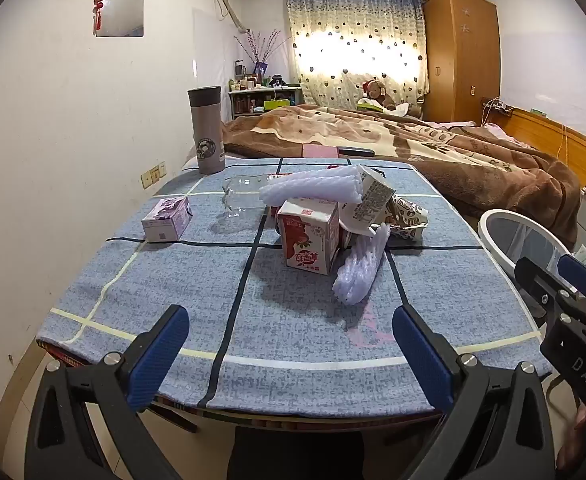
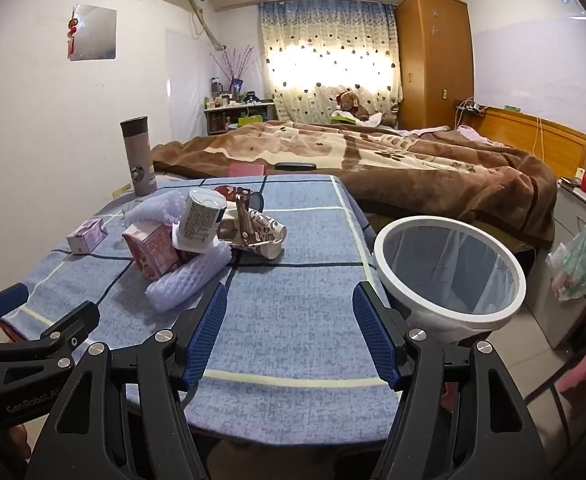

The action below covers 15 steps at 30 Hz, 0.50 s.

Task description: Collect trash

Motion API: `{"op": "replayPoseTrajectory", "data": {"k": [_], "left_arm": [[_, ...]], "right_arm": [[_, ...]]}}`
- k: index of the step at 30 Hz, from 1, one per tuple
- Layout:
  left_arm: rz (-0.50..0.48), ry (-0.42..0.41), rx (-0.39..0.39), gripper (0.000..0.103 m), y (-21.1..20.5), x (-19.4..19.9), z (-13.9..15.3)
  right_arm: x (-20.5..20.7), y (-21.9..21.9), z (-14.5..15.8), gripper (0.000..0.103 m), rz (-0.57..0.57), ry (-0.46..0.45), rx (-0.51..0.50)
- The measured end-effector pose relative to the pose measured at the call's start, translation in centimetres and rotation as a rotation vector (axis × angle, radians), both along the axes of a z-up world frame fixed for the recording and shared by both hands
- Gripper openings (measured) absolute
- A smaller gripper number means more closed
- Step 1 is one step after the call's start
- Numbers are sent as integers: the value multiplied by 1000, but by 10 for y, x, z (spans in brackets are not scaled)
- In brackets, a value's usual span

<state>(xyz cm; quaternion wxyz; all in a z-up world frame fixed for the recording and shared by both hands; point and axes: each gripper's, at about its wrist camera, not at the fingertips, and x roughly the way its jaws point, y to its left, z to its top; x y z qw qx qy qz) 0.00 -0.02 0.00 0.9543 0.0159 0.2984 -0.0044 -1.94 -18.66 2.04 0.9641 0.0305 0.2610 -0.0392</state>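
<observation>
Low in the left wrist view, the left gripper [image 1: 291, 344] hangs over the near edge of the table [image 1: 301, 340] with its blue-padded fingers [image 1: 161, 356] spread wide and nothing between them. At the centre of the frame sits the heap of trash: a red milk carton [image 1: 311, 240] stands upright, a white foam net [image 1: 359, 270] leans against its right side, a second foam net [image 1: 313, 188] lies across the top, and a white carton [image 1: 369, 200] tilts against the heap with a crumpled patterned paper cup [image 1: 407, 218] behind it. A clear plastic bottle [image 1: 241, 198] lies on its side just left of the heap, and a small purple box [image 1: 168, 218] sits apart at centre left. A grey thermos [image 1: 207, 130] stands upright at the table's far edge. At the right edge the white-rimmed trash bin [image 1: 493, 220] shows beside the table, partly hidden by the right gripper [image 1: 565, 280]. In the right wrist view, the right gripper [image 2: 289, 332] is likewise wide open and empty, low at centre frame over the tablecloth. The heap lies at centre left, with the red milk carton [image 2: 155, 254] and foam net [image 2: 189, 280] nearest. The trash bin [image 2: 449, 308] stands at centre right, just beside the table's edge, with a clear liner inside.
</observation>
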Motion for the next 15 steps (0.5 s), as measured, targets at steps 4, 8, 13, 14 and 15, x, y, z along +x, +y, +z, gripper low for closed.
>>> {"op": "replayPoseTrajectory", "data": {"k": [4, 8, 13, 14, 15], "left_arm": [[0, -3, -3, 103, 0, 0, 0], [1, -3, -2, 103, 0, 0, 0], [3, -4, 0, 103, 0, -1, 0], [4, -4, -1, 103, 0, -1, 0], [5, -4, -2, 103, 1, -1, 1]], "right_arm": [[1, -1, -1, 67, 0, 5, 11], [0, -1, -1, 67, 1, -4, 10], [-2, -2, 0, 67, -1, -5, 9], [-3, -2, 0, 67, -1, -5, 8], [-2, -2, 0, 67, 0, -4, 9]]}}
